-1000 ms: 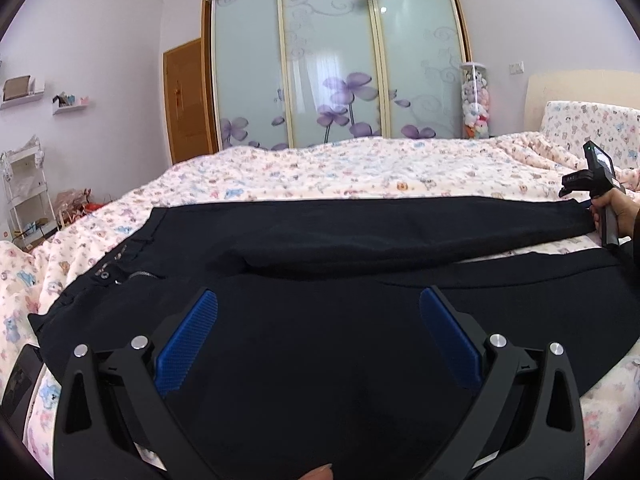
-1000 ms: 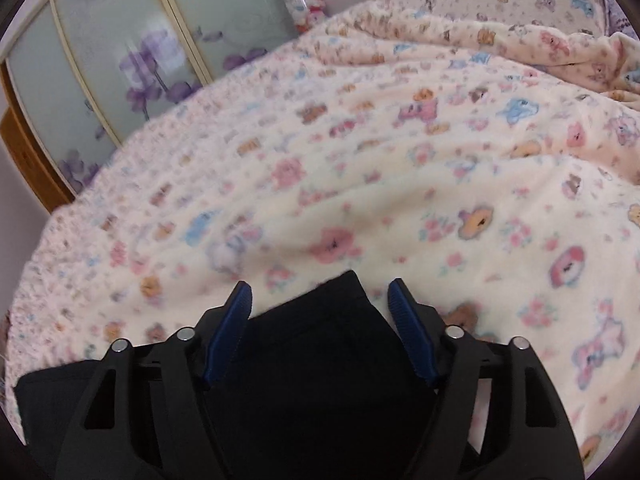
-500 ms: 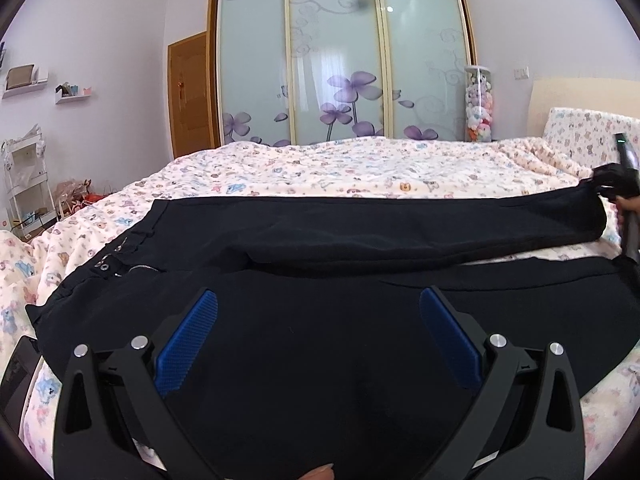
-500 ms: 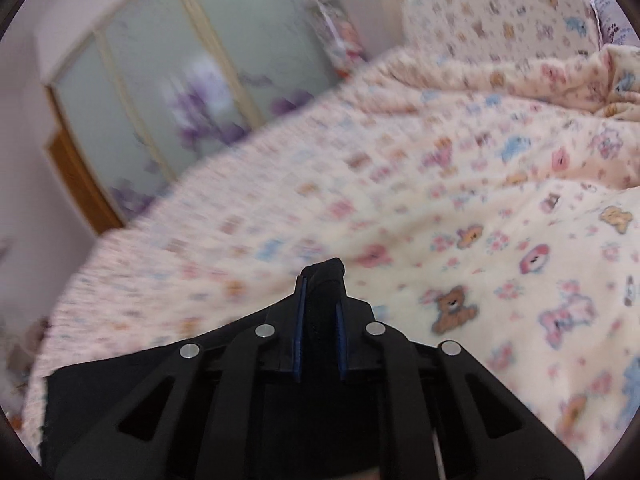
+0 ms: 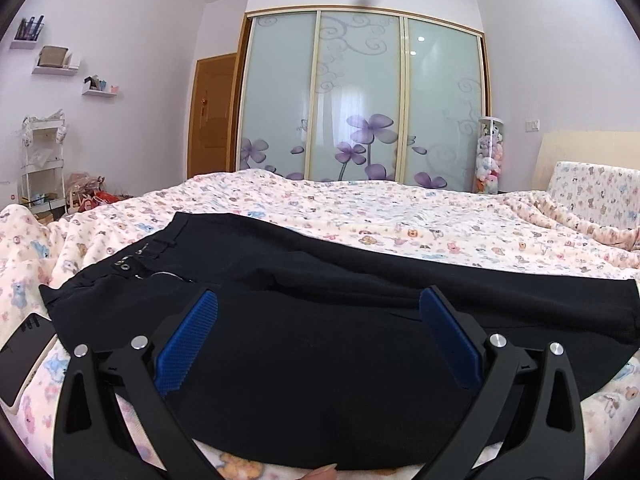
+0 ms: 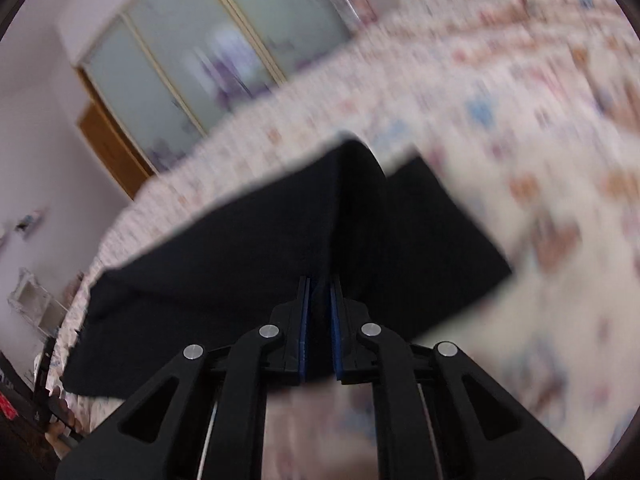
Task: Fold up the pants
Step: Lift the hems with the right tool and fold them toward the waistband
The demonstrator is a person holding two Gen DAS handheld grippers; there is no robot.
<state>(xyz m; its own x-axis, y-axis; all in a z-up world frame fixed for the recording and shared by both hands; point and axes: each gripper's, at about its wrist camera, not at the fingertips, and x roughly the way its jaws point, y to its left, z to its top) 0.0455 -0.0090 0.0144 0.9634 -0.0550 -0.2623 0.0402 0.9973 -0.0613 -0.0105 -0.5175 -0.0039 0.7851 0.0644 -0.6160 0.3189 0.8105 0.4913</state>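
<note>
Black pants (image 5: 320,320) lie across the bed, waistband with button and zipper (image 5: 132,266) at the left, one leg folded over the other. My left gripper (image 5: 318,332) is open and empty, hovering just above the pants' near leg. In the right wrist view my right gripper (image 6: 319,292) is shut on the hem end of the black pants (image 6: 248,248) and holds it lifted above the bed; that view is motion-blurred.
The bed (image 5: 360,216) has a pink bear-print cover and a bunched quilt (image 5: 592,224) at the right. A dark phone-like object (image 5: 24,360) lies at the bed's left edge. Sliding wardrobe doors (image 5: 360,100), a wooden door and a white shelf rack (image 5: 42,164) stand behind.
My right gripper closed on the pant leg end and lifted it, swinging toward the waist side. The left gripper tilted up slightly over the pants and stayed open.
</note>
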